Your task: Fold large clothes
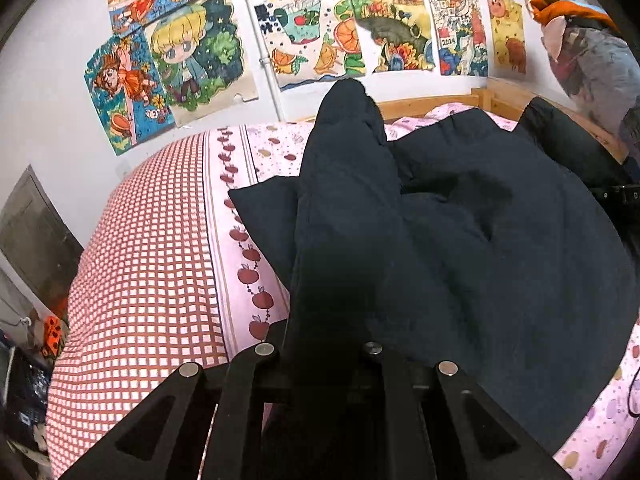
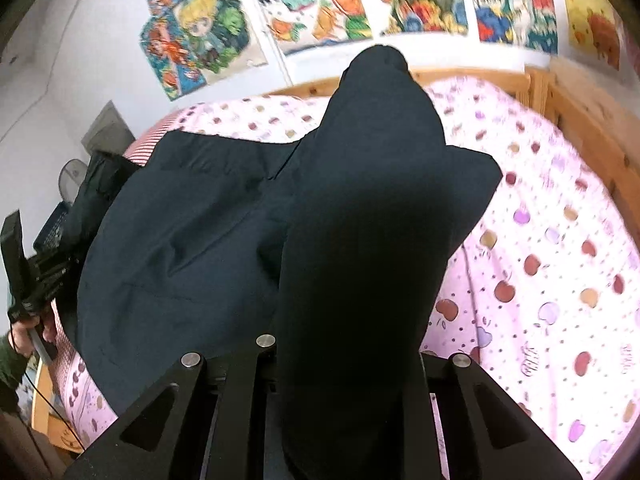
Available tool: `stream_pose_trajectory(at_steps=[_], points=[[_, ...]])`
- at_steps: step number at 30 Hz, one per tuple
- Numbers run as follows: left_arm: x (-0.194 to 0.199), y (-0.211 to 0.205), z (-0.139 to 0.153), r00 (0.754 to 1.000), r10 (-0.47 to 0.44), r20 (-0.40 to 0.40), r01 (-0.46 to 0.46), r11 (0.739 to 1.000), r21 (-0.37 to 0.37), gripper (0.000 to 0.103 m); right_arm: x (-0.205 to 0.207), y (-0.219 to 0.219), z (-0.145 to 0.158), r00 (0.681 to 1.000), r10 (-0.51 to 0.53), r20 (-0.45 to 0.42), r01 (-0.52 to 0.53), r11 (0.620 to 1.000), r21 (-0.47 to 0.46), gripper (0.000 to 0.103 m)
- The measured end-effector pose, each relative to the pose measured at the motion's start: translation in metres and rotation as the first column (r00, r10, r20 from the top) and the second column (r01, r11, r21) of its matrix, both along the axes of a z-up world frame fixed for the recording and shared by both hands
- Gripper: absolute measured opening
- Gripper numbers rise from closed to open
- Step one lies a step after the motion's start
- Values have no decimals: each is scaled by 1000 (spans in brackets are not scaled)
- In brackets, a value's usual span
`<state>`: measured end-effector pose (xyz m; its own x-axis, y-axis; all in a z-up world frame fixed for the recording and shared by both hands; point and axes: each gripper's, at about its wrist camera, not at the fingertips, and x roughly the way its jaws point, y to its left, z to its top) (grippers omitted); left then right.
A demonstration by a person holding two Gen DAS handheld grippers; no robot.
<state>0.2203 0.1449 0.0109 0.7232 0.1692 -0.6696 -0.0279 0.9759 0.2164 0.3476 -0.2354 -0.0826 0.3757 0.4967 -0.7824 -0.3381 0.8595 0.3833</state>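
Note:
A large dark navy garment (image 1: 480,240) lies spread on the bed, also in the right wrist view (image 2: 180,240). My left gripper (image 1: 344,96) is shut on a fold of the dark garment, and the cloth drapes over both fingers and hides them. My right gripper (image 2: 380,60) is likewise shut on a fold of the same garment, its fingers wrapped in cloth. Both held folds are lifted above the bed. The other gripper and the hand holding it (image 2: 24,280) show at the left edge of the right wrist view.
The bed has a pink apple-print sheet (image 2: 540,280) and a red checked cover (image 1: 152,260) on the left. A wooden bed frame (image 2: 580,120) runs along the far and right sides. Drawings (image 1: 312,32) cover the wall. Clothes (image 1: 592,72) hang at far right.

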Motion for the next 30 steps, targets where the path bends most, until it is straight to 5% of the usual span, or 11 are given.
stream_pose_trajectory(at_steps=[9, 20, 22, 27, 30], points=[[22, 13, -32, 999, 39, -11, -39, 999, 15, 31, 9, -1, -24, 999, 1, 43, 2, 998, -58, 37], [13, 24, -33, 994, 105, -17, -105, 994, -43, 59, 3, 8, -32, 996, -50, 75, 59, 990, -128, 61], [8, 25, -29, 992, 125, -12, -125, 990, -66, 67, -1, 5, -27, 992, -94, 90, 107, 982, -157, 73], [-19, 16, -10, 988, 145, 51, -136, 979, -152, 90, -21, -10, -1, 967, -212, 143, 233, 961, -151, 85], [-40, 1, 6, 987, 137, 80, -123, 980, -159, 93, -42, -13, 21, 953, -234, 194, 261, 957, -129, 90]])
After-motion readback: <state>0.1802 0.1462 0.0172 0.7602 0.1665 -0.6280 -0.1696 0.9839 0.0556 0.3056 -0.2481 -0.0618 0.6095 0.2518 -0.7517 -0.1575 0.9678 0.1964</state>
